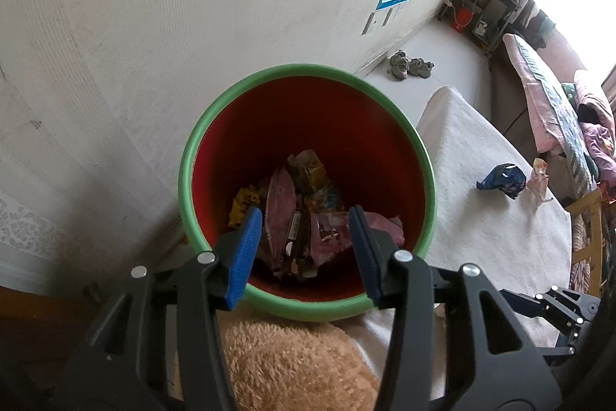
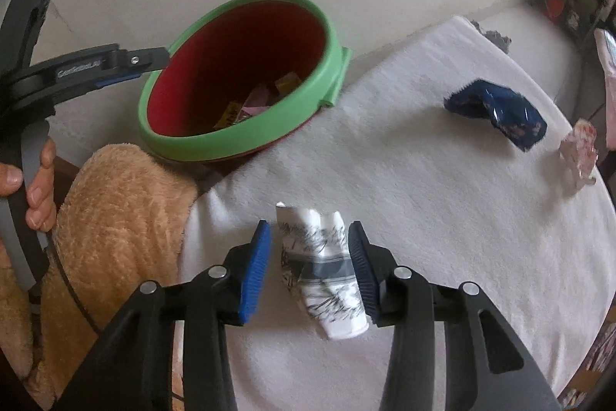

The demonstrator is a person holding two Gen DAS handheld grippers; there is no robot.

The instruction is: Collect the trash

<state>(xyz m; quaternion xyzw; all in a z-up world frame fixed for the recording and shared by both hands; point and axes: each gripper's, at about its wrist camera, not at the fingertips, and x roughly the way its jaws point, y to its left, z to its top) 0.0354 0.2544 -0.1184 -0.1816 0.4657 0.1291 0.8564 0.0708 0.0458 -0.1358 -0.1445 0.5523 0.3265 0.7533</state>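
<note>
- Right gripper (image 2: 310,268) spread wide around the paper cup (image 2: 327,276), not clenched; closing off-centre could squirt it away
- Left gripper (image 1: 304,249) released, empty, above the bin (image 1: 308,307); 2 wrappers remain beyond the bin

**Open cloth beyond the bin, crowding at its near side**

The red bin (image 2: 246,79) with the green rim is the landmark. Its mouth is unobstructed above, with wrappers only at the bottom. The left gripper (image 1: 304,249) hangs spread over the bin's near rim. Against its near side a tan plush (image 2: 115,218) blocks passage. Right of the bin lies bare white cloth (image 2: 442,218), interrupted near it by a crumpled white cup (image 2: 323,268) and farther off by a blue wrapper (image 2: 500,114) and a pink wrapper (image 2: 579,151).
</note>
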